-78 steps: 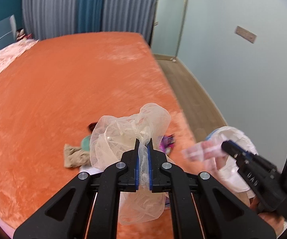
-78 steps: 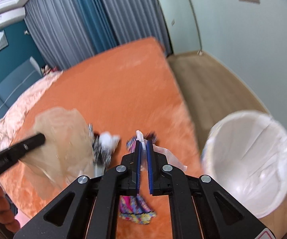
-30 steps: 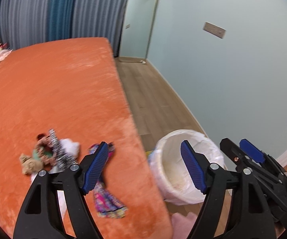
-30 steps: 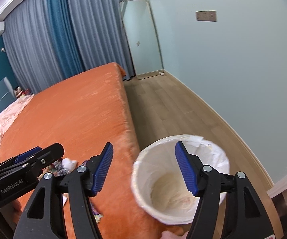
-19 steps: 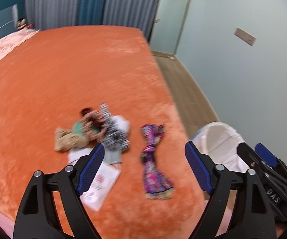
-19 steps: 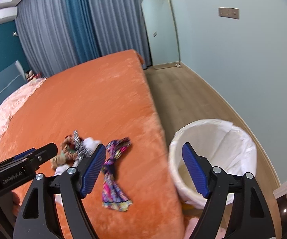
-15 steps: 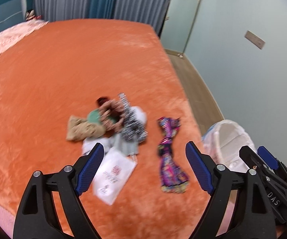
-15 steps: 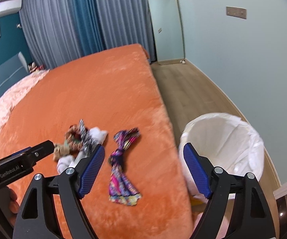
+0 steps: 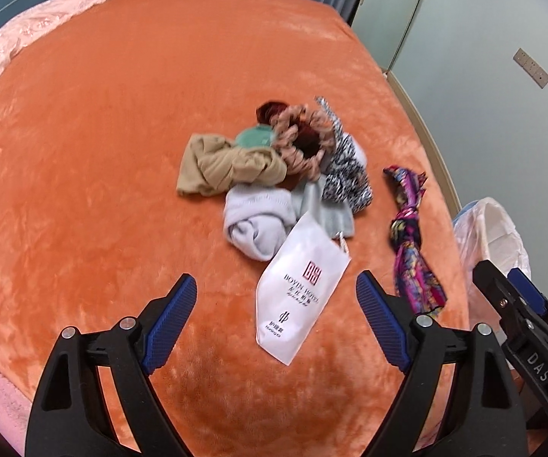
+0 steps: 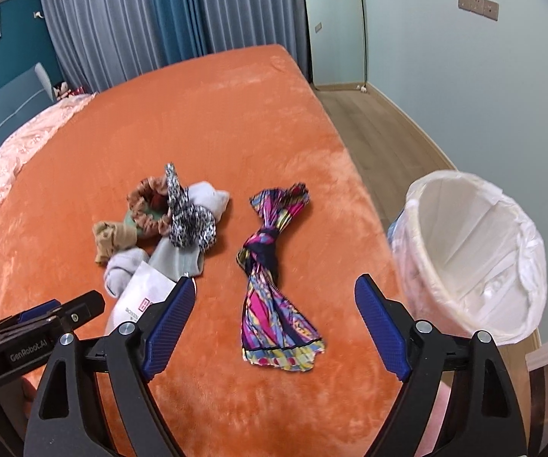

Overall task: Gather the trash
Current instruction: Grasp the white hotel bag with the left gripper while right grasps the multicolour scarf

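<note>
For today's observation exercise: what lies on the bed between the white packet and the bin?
The knotted colourful scarf lies between white packet and bin, clearest in the right wrist view.

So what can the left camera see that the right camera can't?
Only the left view shows the whole white packet with its red logo and the tan cloth spread out. Only the right view shows the inside of the bin, the curtains and the mirror. Both show the orange bed, the pile of scrunchies and socks and the colourful scarf.

Black gripper [image 9: 277, 297], blue ribbed pads, silver screws
</note>
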A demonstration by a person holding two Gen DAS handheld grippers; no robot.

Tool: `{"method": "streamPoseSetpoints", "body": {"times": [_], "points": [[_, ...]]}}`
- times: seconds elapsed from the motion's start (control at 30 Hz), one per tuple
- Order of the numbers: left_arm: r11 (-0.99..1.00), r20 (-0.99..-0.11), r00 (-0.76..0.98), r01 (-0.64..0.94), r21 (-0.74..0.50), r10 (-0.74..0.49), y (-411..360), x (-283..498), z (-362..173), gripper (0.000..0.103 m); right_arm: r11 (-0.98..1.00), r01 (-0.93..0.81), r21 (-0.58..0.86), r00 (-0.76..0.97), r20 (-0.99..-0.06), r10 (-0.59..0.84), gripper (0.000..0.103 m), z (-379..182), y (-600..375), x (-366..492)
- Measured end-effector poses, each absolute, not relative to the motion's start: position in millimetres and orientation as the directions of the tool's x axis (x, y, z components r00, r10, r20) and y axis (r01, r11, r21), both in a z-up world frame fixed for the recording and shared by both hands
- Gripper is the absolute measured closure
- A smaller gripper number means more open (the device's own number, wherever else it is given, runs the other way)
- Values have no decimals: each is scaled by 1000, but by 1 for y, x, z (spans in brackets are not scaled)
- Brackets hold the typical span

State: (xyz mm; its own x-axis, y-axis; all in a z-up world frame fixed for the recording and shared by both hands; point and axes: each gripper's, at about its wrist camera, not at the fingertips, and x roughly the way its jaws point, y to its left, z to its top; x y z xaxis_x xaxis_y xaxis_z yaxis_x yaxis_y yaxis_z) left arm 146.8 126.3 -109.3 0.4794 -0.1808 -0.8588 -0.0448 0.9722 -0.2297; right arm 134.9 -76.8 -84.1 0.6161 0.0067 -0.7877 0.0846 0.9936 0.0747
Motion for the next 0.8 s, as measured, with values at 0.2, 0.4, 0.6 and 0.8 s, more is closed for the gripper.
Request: {"method": "streamPoseSetpoints", "body": {"times": [0.2,0.4,0.6,0.8], "points": [[972,-882,435,-53,-227,-182,125,157,-135,22,993,101,53,573,-819,-15,21,-111,-71,154],[971,-895,399,-50,-236,-197,126,166,-156,25,994,104,45,546,-837,-19,21,-129,-68,179],[968,-900,377,-28,-248,-219,121,172,-168,39,993,109,56,525,-851,-10,23,-145,-67,209],[963,-890,377,14,-271,-256,111,180,-168,62,991,101,84,476,-879,26,53,-165,-65,229]]}}
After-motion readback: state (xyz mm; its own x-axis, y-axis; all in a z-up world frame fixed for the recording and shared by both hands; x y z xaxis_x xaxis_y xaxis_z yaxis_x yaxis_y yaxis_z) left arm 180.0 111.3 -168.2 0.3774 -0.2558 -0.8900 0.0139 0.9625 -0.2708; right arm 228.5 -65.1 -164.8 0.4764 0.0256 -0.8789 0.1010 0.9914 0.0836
